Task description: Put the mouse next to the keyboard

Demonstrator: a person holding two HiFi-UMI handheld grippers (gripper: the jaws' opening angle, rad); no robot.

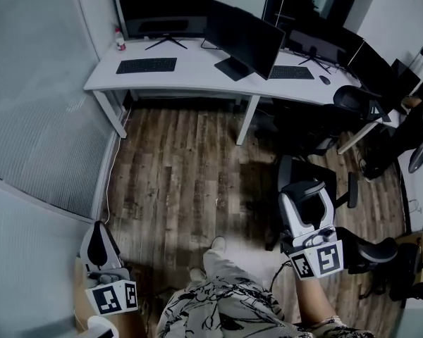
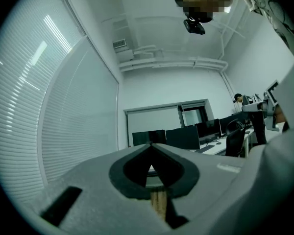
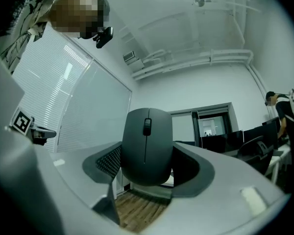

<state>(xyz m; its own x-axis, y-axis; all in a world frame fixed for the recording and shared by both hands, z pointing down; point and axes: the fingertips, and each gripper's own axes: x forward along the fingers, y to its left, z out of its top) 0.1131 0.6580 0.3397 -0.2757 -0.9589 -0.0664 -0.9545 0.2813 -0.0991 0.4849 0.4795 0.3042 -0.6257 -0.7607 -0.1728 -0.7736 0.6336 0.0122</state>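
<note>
A dark grey mouse (image 3: 147,141) with a scroll wheel sits between the jaws of my right gripper (image 3: 148,155), which is shut on it. In the head view this gripper (image 1: 308,197) hangs over the wooden floor, well short of the desk, with the mouse (image 1: 311,208) dark between its fingers. A black keyboard (image 1: 146,65) lies at the left of the white desk (image 1: 197,76); a second keyboard (image 1: 290,72) lies further right. My left gripper (image 1: 97,229) is low at the left, shut and empty; in its own view the left gripper (image 2: 150,146) has its tips meeting.
Monitors (image 1: 243,37) stand along the desk, with a small bottle (image 1: 120,41) at its left corner and another mouse (image 1: 325,80) near the second keyboard. Black office chairs (image 1: 352,104) crowd the right side. A blind-covered glass wall (image 1: 35,97) runs along the left.
</note>
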